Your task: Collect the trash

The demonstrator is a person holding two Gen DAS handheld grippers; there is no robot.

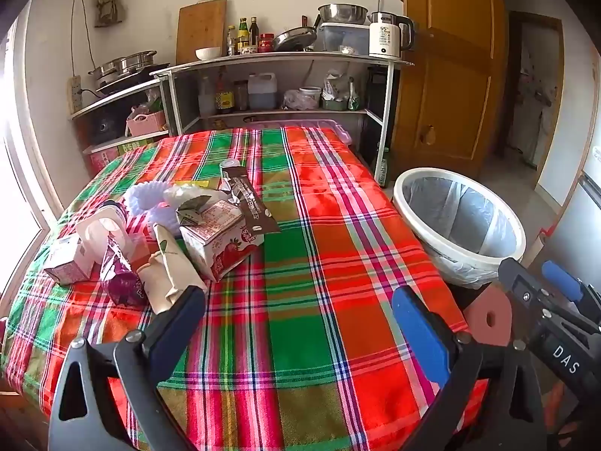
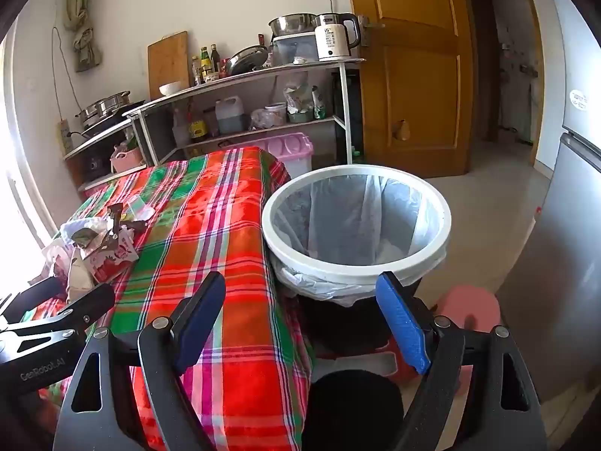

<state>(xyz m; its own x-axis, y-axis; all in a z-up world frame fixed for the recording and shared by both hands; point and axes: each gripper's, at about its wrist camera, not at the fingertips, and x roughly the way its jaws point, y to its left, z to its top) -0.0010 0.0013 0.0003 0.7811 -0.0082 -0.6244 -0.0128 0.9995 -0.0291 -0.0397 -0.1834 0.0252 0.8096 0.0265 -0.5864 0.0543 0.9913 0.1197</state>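
Note:
A pile of trash lies on the left of the plaid-covered table point(image 1: 319, 263): a strawberry milk carton point(image 1: 221, 242), a brown wrapper point(image 1: 249, 203), a purple wrapper point(image 1: 122, 278), a crumpled paper cup point(image 1: 171, 268) and white paper liners point(image 1: 150, 197). The pile also shows in the right wrist view point(image 2: 101, 248). A white bin point(image 1: 458, 221) with a clear liner stands beside the table's right edge point(image 2: 357, 221). My left gripper point(image 1: 300, 300) is open and empty over the table's near part. My right gripper point(image 2: 300, 293) is open and empty, near the bin's front rim.
Metal shelves point(image 1: 278, 75) with bottles, pots and a kettle point(image 1: 388, 34) stand behind the table. A wooden door point(image 1: 447, 67) is at the back right. A pink stool point(image 2: 469, 312) stands under the bin's right side. A fridge point(image 2: 571, 188) is at far right.

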